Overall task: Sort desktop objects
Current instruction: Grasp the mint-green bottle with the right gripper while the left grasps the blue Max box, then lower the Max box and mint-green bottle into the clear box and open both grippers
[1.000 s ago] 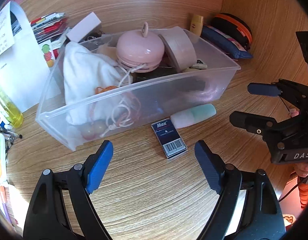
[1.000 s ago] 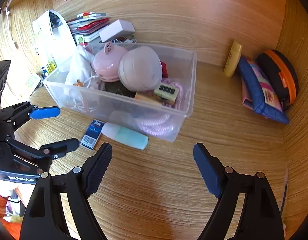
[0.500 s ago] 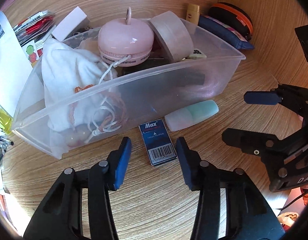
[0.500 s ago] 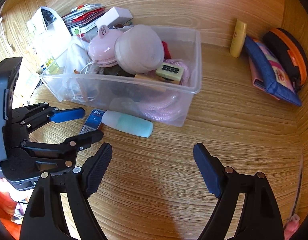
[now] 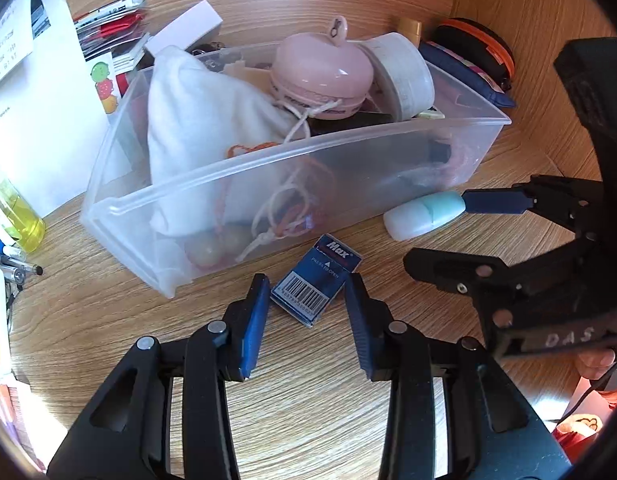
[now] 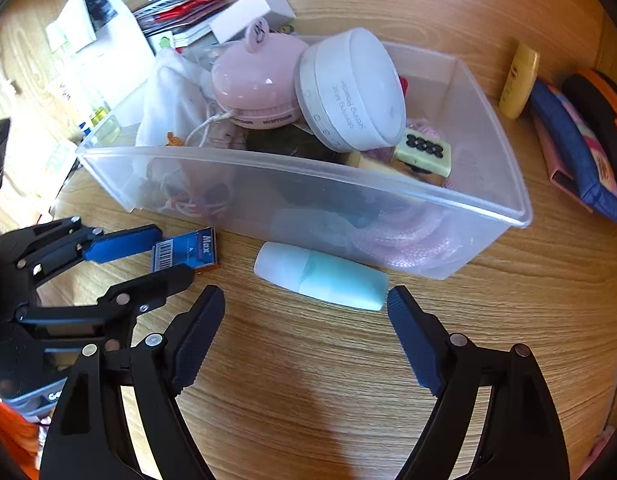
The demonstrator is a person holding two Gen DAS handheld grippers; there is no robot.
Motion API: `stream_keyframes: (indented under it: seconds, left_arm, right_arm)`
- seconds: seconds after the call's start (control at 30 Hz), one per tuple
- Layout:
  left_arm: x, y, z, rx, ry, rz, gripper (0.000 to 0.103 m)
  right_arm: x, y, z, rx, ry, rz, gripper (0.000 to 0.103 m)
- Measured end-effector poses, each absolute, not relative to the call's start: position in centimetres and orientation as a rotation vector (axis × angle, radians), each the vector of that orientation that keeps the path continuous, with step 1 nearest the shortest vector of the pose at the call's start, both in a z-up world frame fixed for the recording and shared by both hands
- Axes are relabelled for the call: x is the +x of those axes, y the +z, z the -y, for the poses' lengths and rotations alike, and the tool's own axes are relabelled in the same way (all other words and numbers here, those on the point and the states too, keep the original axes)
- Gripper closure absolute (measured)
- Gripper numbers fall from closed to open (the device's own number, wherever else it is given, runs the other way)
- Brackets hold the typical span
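A small blue staple box (image 5: pixel 316 280) lies on the wooden desk in front of a clear plastic bin (image 5: pixel 268 168). My left gripper (image 5: pixel 306 280) has it between the pads and its jaws are closing, the pads touching its left corner and right edge. In the right wrist view the same box (image 6: pixel 188 252) sits skewed inside the left gripper (image 6: pixel 176 254). A white and mint tube (image 6: pixel 320 276) lies against the bin (image 6: pixel 388 200). My right gripper (image 6: pixel 304 300) stands open just short of it, one fingertip beside the mint end.
The bin holds a pink round case (image 5: pixel 320 68), a white round jar (image 6: pixel 348 88), a white cloth pouch (image 5: pixel 200 120) and cords. A yellow tube (image 6: pixel 518 80), blue pouch (image 6: pixel 568 140) and orange-trimmed case stand back right. Papers and a white box (image 6: pixel 248 12) crowd the back left.
The left jaws narrowed from wide open to the blue box's sides, and the box turned on the desk. The right gripper moved down and closer to the tube, still open.
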State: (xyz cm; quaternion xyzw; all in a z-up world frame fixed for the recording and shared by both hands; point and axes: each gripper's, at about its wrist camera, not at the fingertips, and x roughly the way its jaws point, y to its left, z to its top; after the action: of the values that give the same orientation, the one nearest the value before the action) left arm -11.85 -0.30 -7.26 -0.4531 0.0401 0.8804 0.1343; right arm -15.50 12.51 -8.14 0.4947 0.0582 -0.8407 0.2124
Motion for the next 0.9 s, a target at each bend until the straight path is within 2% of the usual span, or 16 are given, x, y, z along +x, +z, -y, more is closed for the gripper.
stream_keyframes:
  seconds: [0.07,0.2,0.27,0.37,0.43,0.47,0.57,0.7,0.9]
  left_arm:
    - [-11.9,-7.2,0.5,-1.31,2.545,-0.113,0.064]
    - [-12.0,-7.3,-0.1,-1.298,2.52,-0.135,0.053]
    - [-12.1,-7.5,-0.6,-1.293,2.549,-0.207,0.053]
    - [-12.5,-7.5,-0.9,-1.288,2.536,-0.192,0.052]
    - [-12.7,-7.5,-1.3,-1.28,2.539,-0.209,0.052]
    - [-12.7,-7.5,-1.5,-1.275,2.539,-0.215,0.053]
    - [-12.5,-7.5,-2.2,-1.254,2.522,-0.239,0.065]
    - [-12.2,-7.5,-2.8,-1.242,2.516,-0.251,0.071]
    - [-11.2,-7.1,-2.1,-1.248,2.527,-0.198,0.075]
  right_arm:
    - [-15.8,-8.2,-12.5,1.378,-2.362,-0.141,0.022]
    - [-16.0,-8.5,-11.9,1.383,-2.4,-0.159,0.021]
    - [-15.8,-8.8,-11.4,1.373,-2.425,-0.215,0.023]
    - [-16.0,-8.9,-11.6,1.37,-2.431,-0.229,0.023]
    - [-16.0,-8.9,-11.8,1.373,-2.427,-0.231,0.028]
    - [-16.0,-8.9,-11.9,1.372,-2.426,-0.232,0.03]
    - [-15.9,-8.9,-12.4,1.365,-2.413,-0.232,0.032]
    - [-15.6,-9.0,-13.2,1.36,-2.41,-0.225,0.032]
    - [-14.2,-8.4,-14.6,1.315,-2.42,-0.22,0.032]
